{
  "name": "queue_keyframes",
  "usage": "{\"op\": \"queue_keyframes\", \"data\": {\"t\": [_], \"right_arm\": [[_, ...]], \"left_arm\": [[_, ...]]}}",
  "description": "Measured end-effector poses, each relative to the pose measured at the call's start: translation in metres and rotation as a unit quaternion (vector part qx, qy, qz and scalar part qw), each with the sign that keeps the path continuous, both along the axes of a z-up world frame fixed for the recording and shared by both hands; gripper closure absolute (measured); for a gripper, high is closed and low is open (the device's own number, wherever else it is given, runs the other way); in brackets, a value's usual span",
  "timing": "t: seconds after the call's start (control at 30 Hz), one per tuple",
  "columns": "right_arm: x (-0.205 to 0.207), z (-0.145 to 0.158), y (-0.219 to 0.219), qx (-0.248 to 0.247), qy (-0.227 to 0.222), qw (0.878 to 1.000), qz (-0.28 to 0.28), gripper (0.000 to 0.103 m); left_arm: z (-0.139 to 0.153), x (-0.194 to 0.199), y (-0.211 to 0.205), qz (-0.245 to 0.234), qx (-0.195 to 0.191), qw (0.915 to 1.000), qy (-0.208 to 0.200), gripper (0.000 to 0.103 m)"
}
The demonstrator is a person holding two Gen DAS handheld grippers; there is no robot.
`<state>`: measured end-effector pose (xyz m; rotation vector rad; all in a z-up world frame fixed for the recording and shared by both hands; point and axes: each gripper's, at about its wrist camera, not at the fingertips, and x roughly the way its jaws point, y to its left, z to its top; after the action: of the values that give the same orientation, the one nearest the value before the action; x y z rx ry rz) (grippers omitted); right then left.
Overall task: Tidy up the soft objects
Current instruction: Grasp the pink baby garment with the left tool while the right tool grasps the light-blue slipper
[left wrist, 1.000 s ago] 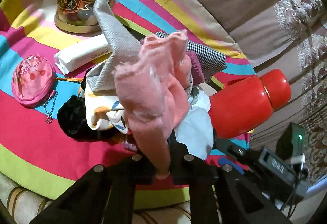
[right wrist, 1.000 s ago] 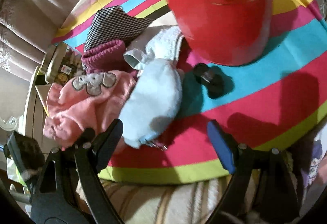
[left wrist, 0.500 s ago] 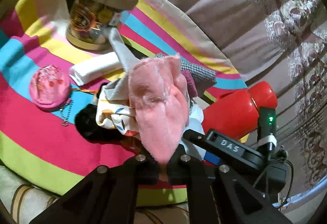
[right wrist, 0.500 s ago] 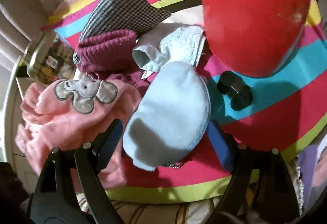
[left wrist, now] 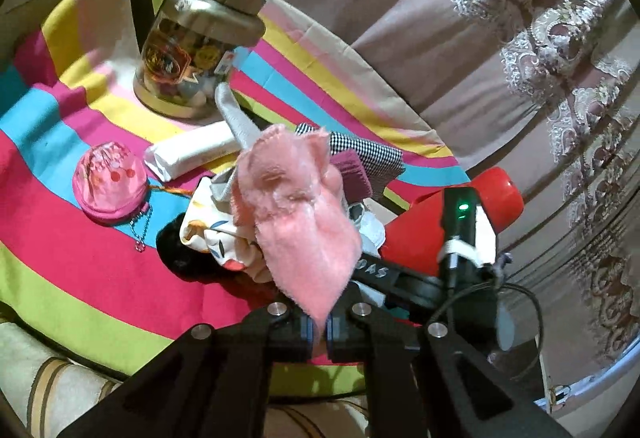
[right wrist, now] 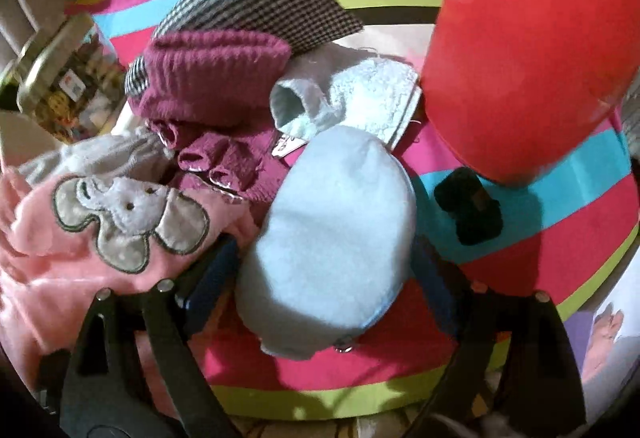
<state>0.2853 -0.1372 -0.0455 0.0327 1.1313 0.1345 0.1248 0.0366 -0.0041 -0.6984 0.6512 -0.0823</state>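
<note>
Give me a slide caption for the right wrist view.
Right gripper, jaws opening, straddles a pale blue fleece piece beside a pink elephant-patch garment on the striped cloth.

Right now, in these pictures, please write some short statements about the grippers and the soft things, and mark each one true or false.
1. The left gripper is shut on the pink cloth. True.
2. The right gripper is shut on the maroon knit. False: its jaws are opening, on either side of the light blue hat.
3. The red bottle stands upright. False: it lies on its side.
4. The pink cloth bears a grey elephant patch. True.
</note>
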Motion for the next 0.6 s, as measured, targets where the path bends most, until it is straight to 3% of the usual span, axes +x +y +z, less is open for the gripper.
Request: {"op": "queue_keyframes", "data": {"t": [0.13, 0.2, 0.37, 0.6], "right_arm": [[-0.008, -0.001, 0.006, -0.004, -0.014, 1.0, 0.016, 0.015], [-0.015, 0.001, 0.003, -0.002, -0.02, 0.999, 0.026, 0.04], [-0.031, 0.009, -0.012, 0.02, -0.034, 0.998, 0.039, 0.06], [-0.063, 0.023, -0.043, 0.07, -0.053, 0.995, 0.049, 0.078]], "left_arm": [[0.01, -0.006, -0.005, 0.008, 0.013, 0.9997, -0.019, 0.099], [0.014, -0.011, -0.006, 0.014, 0.016, 0.9994, -0.028, 0.099], [0.02, -0.013, -0.009, 0.014, 0.023, 0.9989, -0.038, 0.099], [0.024, -0.019, -0.01, 0.02, 0.026, 0.9984, -0.046, 0.1]]}}
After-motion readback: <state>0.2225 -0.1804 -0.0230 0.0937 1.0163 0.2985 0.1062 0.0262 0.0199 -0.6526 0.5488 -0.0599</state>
